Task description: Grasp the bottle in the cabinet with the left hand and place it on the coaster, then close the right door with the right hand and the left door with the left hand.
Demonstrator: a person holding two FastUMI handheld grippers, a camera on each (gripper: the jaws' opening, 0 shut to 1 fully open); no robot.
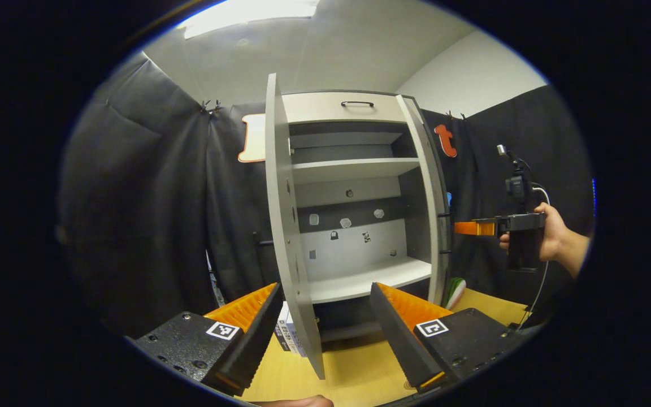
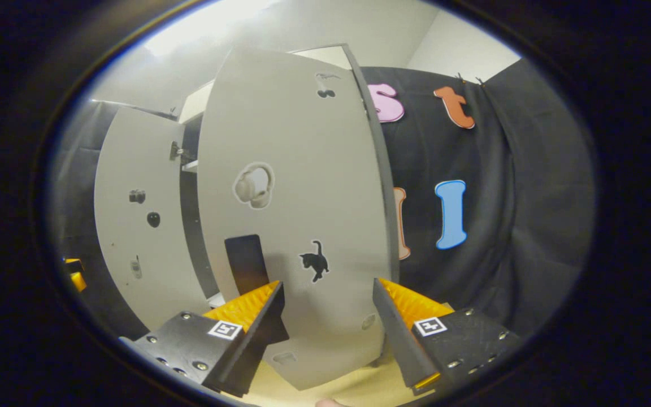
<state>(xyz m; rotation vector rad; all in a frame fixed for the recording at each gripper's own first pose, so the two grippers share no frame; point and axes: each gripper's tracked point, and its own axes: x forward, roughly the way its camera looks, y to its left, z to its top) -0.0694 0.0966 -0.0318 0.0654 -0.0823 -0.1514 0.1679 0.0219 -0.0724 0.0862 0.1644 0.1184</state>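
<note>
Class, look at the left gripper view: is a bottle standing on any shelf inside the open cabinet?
No. The cabinet stands open and its shelves hold nothing but small stickers on the back panel.

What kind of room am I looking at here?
Probably a staged recording booth, not a home: black cloth walls, a small grey cabinet with both doors open on a wooden table, and a hand-held gripper.

Grey cabinet left door (image 1: 286, 226) stands edge-on in left gripper view, so its front face can't be read; it also covers part of a small white printed box (image 1: 285, 334) behind it on the table. Green-and-white object (image 1: 455, 291) peeks out past grey right door (image 1: 433, 209), mostly hidden, can't tell what it is. Small stickers on cabinet back panel (image 1: 348, 226) too small to make out. In right gripper view, right door (image 2: 297, 215) blocks cabinet interior; dark rectangular patch (image 2: 246, 263) on it unclear.
</note>
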